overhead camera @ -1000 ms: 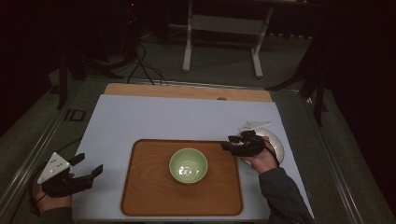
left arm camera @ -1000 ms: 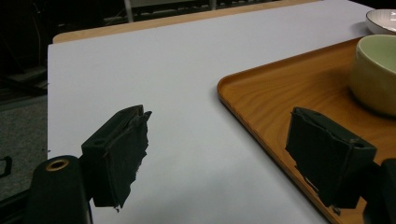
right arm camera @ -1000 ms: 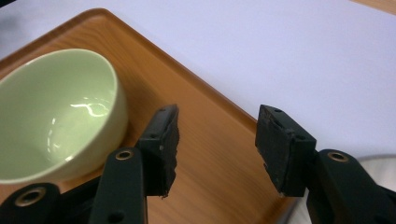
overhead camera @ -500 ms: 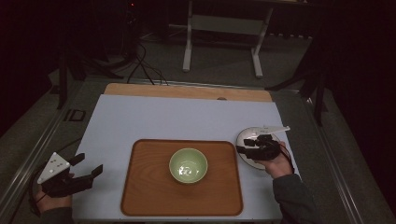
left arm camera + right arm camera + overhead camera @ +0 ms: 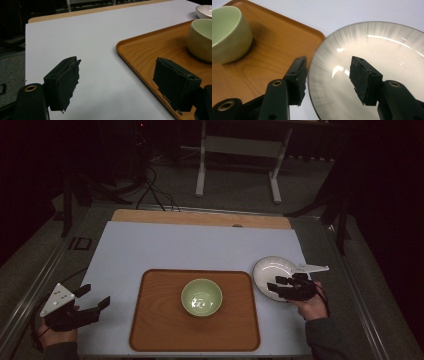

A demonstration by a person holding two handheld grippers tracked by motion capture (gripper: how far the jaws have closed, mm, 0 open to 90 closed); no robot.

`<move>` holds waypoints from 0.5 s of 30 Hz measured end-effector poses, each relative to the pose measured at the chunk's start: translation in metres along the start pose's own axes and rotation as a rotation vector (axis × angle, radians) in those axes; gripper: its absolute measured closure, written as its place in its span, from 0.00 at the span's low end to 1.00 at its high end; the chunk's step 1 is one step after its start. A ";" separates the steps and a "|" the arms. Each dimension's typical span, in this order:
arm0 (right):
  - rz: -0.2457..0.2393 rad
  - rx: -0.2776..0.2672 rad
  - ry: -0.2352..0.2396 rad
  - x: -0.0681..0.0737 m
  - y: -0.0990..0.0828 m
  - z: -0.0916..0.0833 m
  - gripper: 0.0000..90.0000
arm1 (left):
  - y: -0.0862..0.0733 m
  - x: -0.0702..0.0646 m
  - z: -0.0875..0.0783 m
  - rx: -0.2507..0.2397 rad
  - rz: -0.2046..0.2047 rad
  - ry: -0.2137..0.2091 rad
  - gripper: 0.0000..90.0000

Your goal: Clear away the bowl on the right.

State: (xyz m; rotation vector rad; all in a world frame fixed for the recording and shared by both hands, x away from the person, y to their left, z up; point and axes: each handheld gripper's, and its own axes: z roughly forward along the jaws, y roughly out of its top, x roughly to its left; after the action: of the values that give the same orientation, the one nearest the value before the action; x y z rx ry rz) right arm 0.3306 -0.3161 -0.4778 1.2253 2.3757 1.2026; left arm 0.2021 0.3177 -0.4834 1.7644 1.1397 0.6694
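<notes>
A pale green bowl (image 5: 201,296) sits on an orange-brown wooden tray (image 5: 150,320) with visible grain. The plate (image 5: 272,270) is glossy white, with fine grey streaks radiating toward its rim. The mat (image 5: 150,245) is plain pale lilac-grey. Both grippers, left (image 5: 95,302) and right (image 5: 275,284), are black.

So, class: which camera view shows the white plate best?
The right gripper view: the white plate looms close, its streaked rim and glossy inside clear. The high view shows the plate small, partly covered by the right gripper. The left gripper view catches an edge.
</notes>
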 end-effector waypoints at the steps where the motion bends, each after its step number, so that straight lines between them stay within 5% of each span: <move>1: 0.002 -0.005 0.000 -0.001 -0.002 -0.001 0.52 | 0.000 0.000 0.000 0.000 0.000 0.000 0.22; 15: 0.066 -0.061 -0.043 -0.016 -0.029 -0.026 0.51 | 0.000 0.001 0.002 0.009 -0.003 -0.009 0.22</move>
State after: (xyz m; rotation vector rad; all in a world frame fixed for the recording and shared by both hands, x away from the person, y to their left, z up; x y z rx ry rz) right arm 0.3108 -0.3526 -0.4848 1.3069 2.2676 1.2449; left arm 0.2038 0.3176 -0.4843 1.7713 1.1412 0.6546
